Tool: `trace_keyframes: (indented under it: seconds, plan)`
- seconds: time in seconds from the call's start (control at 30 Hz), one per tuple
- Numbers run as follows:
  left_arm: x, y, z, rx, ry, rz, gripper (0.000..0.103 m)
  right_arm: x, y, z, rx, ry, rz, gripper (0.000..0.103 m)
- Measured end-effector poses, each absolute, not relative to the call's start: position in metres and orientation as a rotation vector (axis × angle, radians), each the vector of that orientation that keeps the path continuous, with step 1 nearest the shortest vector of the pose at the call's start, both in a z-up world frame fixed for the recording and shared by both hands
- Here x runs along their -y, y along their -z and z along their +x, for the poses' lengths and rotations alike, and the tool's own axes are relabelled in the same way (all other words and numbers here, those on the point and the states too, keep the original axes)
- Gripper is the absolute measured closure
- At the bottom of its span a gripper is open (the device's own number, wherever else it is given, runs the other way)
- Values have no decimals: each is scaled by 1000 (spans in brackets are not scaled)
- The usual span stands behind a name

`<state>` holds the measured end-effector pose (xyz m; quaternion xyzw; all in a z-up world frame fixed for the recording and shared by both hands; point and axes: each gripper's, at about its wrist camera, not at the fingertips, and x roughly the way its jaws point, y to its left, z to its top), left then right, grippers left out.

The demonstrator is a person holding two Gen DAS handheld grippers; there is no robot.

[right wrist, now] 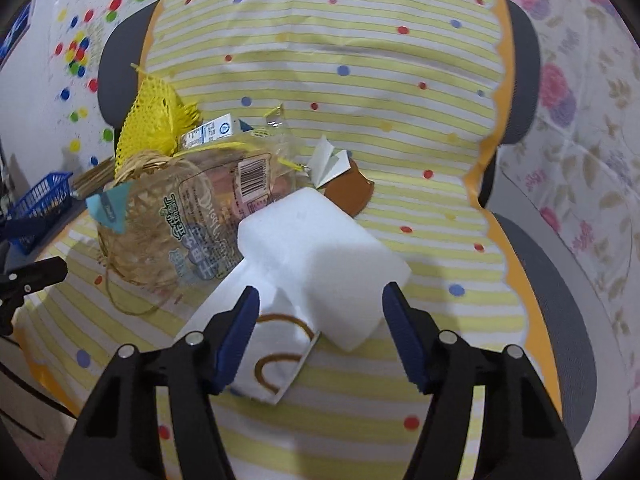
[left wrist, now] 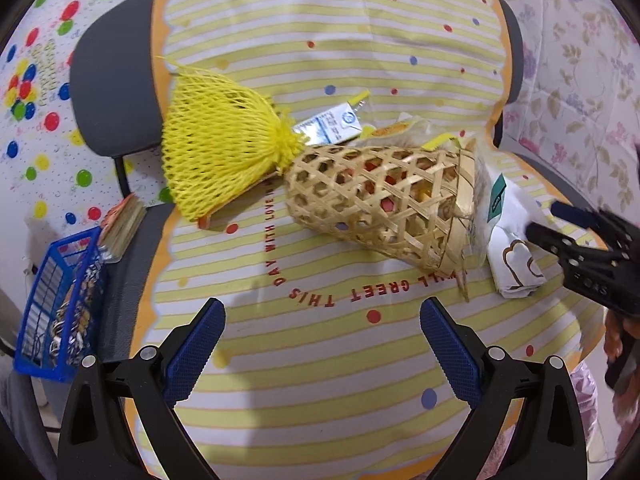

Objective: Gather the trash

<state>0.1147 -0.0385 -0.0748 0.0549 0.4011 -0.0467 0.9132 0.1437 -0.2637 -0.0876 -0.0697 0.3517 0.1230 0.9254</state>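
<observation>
- Landmark: bamboo basket (left wrist: 384, 204), on its side on the striped desk (left wrist: 320, 380).
- Yellow net (left wrist: 216, 148) touching basket's narrow end, left of it.
- Milk carton (left wrist: 332, 122) just behind basket.
- White paper bag (left wrist: 512, 248) right of basket's mouth; white foam block (right wrist: 320, 256) lies on it.
- Left tool (left wrist: 322, 356): wide, empty, in front of basket.
- Right tool (right wrist: 318, 340): jaws apart, straddling bag and block; pads not pressing.

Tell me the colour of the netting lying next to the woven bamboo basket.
The netting is bright yellow, and the left wrist view shows it best, beside the bamboo basket.
</observation>
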Motion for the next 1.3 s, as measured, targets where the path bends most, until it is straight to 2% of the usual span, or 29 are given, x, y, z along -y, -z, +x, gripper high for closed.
trace_keyframes:
  seconds: [0.03,0.1,0.2,0.27,0.53,0.7,0.77,1.3]
  plan:
    - [40,75,116,-826,104,116,7,260,90,149,-729,-251,-178,40]
    - [43,76,116,-823,112,121,7,257,97,159,-758,-242,-216,52]
    - [47,76,113,-817,129,128,7,254,101,162,-766,-241,-245,64]
    - [49,73,109,-807,147,130,7,253,91,152,-732,-241,-231,77]
    - [64,51,89,-749,224,115,11,283,32,87,-634,-152,-54,79]
    - [96,49,76,-699,316,144,14,303,30,51,-653,-91,3,78]
    - [112,53,73,-696,356,173,35,315,33,38,-664,-54,33,78]
    - [212,96,112,-727,402,395,33,353,51,16,-714,12,146,77]
